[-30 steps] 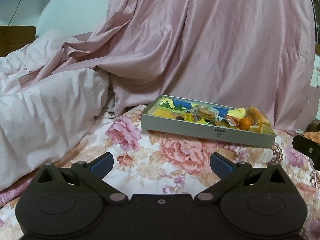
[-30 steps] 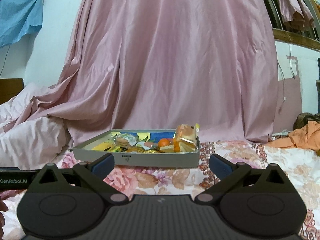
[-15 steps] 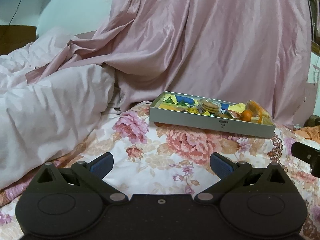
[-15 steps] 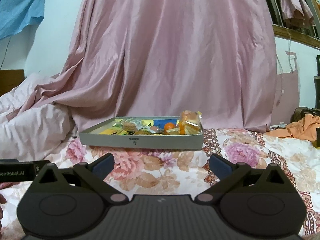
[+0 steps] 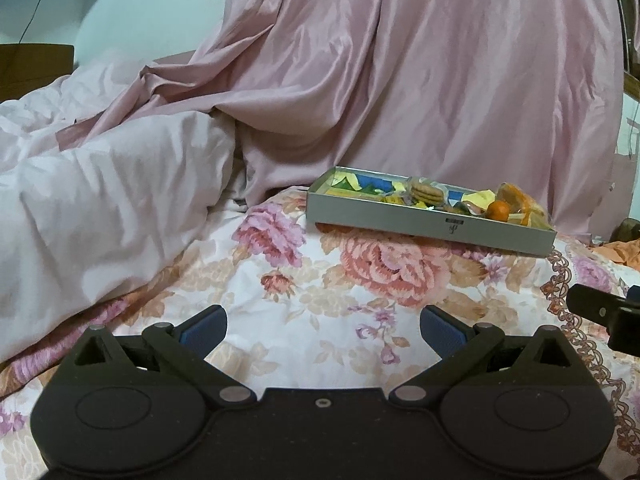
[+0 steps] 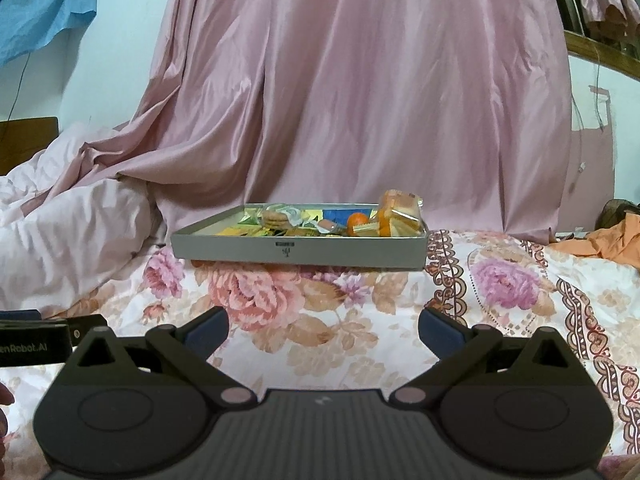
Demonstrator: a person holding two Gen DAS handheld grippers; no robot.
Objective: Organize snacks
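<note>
A shallow grey box (image 5: 428, 226) (image 6: 298, 249) of snacks lies on a floral bedsheet (image 5: 320, 296) (image 6: 320, 320). Inside it I see wrapped cookies (image 5: 426, 193) (image 6: 274, 218), a small orange fruit (image 5: 499, 210) (image 6: 357, 222), a clear pack of orange cakes (image 5: 522, 208) (image 6: 400, 212) and several coloured wrappers. My left gripper (image 5: 323, 330) hovers open over the sheet, well short of the box, with nothing between its fingers. My right gripper (image 6: 323, 330) is likewise open and holds nothing, facing the box's long side from a distance.
A pink curtain (image 6: 360, 100) hangs behind the box. A rumpled pale duvet (image 5: 92, 192) piles up on the left. Orange cloth (image 6: 608, 242) lies at the far right. The other gripper's body shows at each view's edge (image 5: 608, 316) (image 6: 36, 340).
Both grippers have drawn back from the box, which now looks smaller and farther away. More of the floral sheet shows in front. The jaws stayed open.
</note>
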